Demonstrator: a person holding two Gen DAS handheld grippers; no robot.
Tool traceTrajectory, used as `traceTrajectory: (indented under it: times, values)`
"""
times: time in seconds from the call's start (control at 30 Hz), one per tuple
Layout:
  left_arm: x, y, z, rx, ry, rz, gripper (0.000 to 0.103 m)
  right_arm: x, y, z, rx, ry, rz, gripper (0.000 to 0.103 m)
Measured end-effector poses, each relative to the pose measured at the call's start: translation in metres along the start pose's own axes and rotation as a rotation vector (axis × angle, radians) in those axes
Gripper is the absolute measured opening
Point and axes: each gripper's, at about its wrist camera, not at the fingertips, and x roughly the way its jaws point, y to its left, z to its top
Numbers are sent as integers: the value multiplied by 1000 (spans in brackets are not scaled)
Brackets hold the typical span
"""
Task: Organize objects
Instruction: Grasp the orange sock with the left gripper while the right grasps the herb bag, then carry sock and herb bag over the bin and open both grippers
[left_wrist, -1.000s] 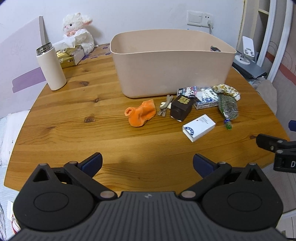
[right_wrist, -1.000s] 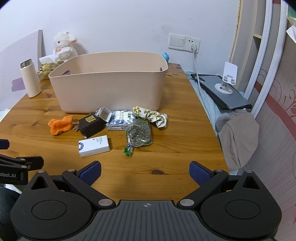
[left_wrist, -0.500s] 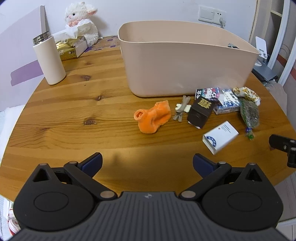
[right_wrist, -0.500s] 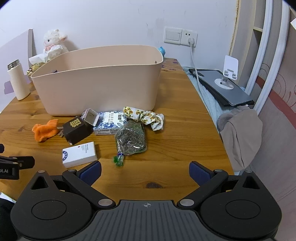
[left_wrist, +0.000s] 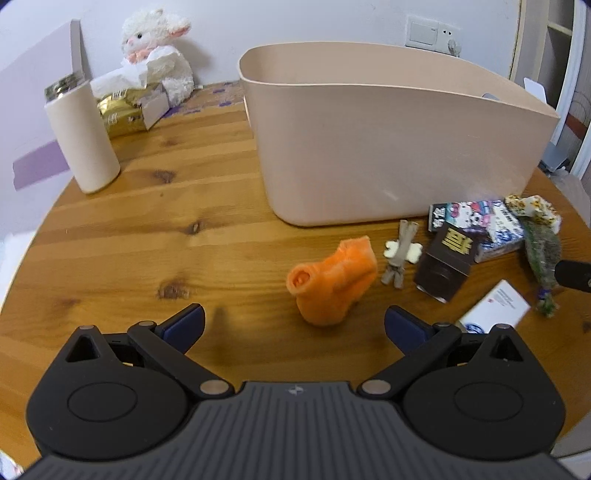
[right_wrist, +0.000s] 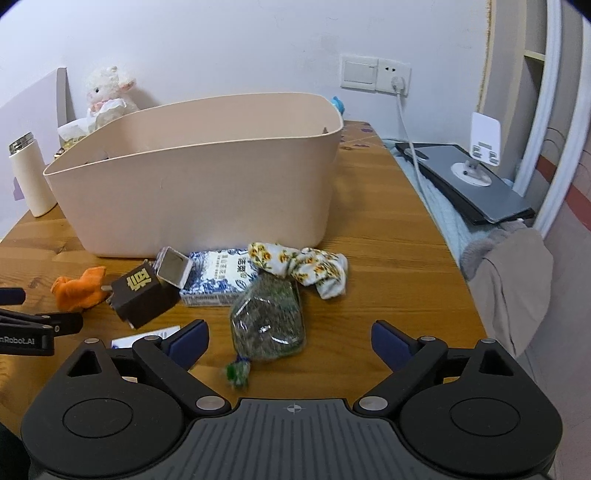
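A beige plastic bin (left_wrist: 388, 125) (right_wrist: 207, 177) stands on the round wooden table (left_wrist: 147, 236). In front of it lie an orange sock (left_wrist: 334, 282) (right_wrist: 79, 288), a small clip (left_wrist: 400, 254), a dark brown box (left_wrist: 445, 264) (right_wrist: 142, 295), a blue patterned carton (right_wrist: 218, 277), a floral sock (right_wrist: 303, 266), a clear bag of green bits (right_wrist: 267, 317) and a white box (left_wrist: 496, 306). My left gripper (left_wrist: 293, 326) is open, just short of the orange sock. My right gripper (right_wrist: 290, 339) is open, with the clear bag between its fingers' line.
A cream flask (left_wrist: 83, 136) and a plush lamb (left_wrist: 155, 51) with a gold box (left_wrist: 120, 112) sit at the table's back left. A laptop (right_wrist: 469, 184) and grey cloth (right_wrist: 513, 277) lie off the right edge. A wall socket (right_wrist: 375, 74) holds a cable.
Both grippers have moved forward and lower toward the clutter. The orange sock now lies close before the left one, the clear bag close before the right one. Jaws unchanged.
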Motion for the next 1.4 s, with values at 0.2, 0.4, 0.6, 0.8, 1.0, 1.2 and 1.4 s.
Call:
traceTrajectory:
  times: [0.2,0.4,0.6,0.8,1.0,1.2,1.4]
  values:
    - [11,-1,5,25,-27,-25,103,23,4,6,-18,25,2,89]
    - [21,4,8,5,-20,-92,83,40,6,7,-35,54,-8,66]
    - [15,1,9,34,-35,-135,36,37,15,6,-72,49,0,46]
    - [6,4,5,19,-7,-167,14,23,21,-2,-101,39,8,44]
    - [-20,10,5,0,-45,-176,13,-4,18,0,-94,-4,-1,43]
    - [-56,11,15,-6,-130,-184,13,-34,13,11,-95,-74,-3,43]
    - [-85,7,30,2,-216,-177,14,-57,12,27,-104,-159,-4,43]
